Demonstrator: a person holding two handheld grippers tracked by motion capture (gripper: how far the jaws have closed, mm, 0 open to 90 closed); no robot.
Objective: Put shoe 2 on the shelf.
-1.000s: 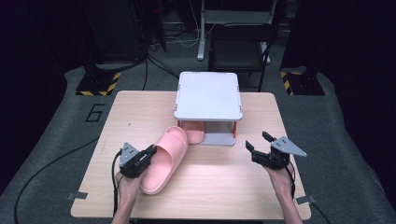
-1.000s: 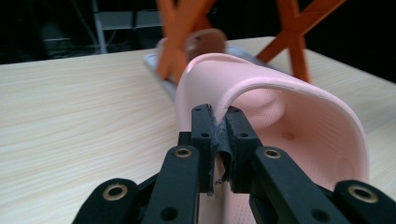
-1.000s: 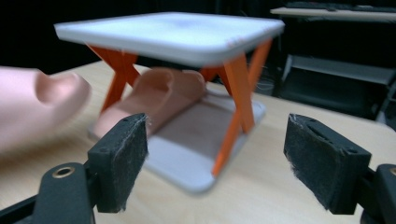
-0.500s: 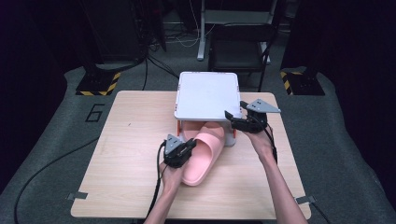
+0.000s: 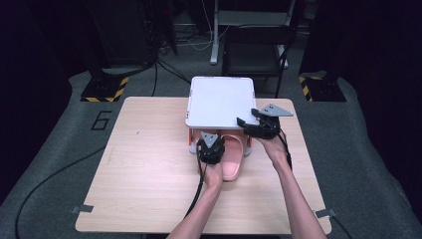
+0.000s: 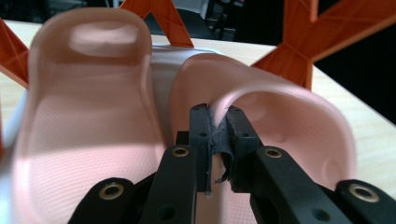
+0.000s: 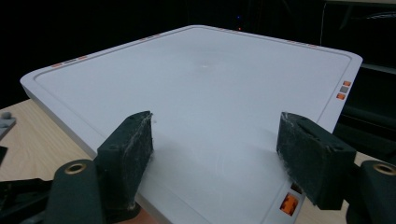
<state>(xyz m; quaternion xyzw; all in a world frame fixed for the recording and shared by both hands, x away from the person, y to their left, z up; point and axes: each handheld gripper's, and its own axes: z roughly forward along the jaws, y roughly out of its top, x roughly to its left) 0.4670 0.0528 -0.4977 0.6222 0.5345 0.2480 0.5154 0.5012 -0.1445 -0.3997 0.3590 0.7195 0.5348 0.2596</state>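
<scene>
In the high view, the left tongs point(image 5: 211, 148) sit at the desk's point(image 5: 144, 174) centre, clamped on a pink slipper point(image 5: 233, 159) whose toe lies under the white shelf point(image 5: 219, 99) at 12 o'clock. The right tongs point(image 5: 250, 124) hover at the shelf's 4 o'clock corner, jaws wide, having just been closing, nothing between them. In the left gripper view, the tongs point(image 6: 218, 140) pinch the slipper's point(image 6: 289, 121) strap; a second slipper point(image 6: 84, 116) lies at 9 o'clock. In the right gripper view, the spread tongs point(image 7: 219, 140) hang above the shelf top point(image 7: 210, 79).

Pink slide sandal point(image 5: 233, 162) flat, sole down, toe end under white rack point(image 5: 221, 101); second pink sandal point(image 6: 79, 116) just beside it, also under rack.
</scene>
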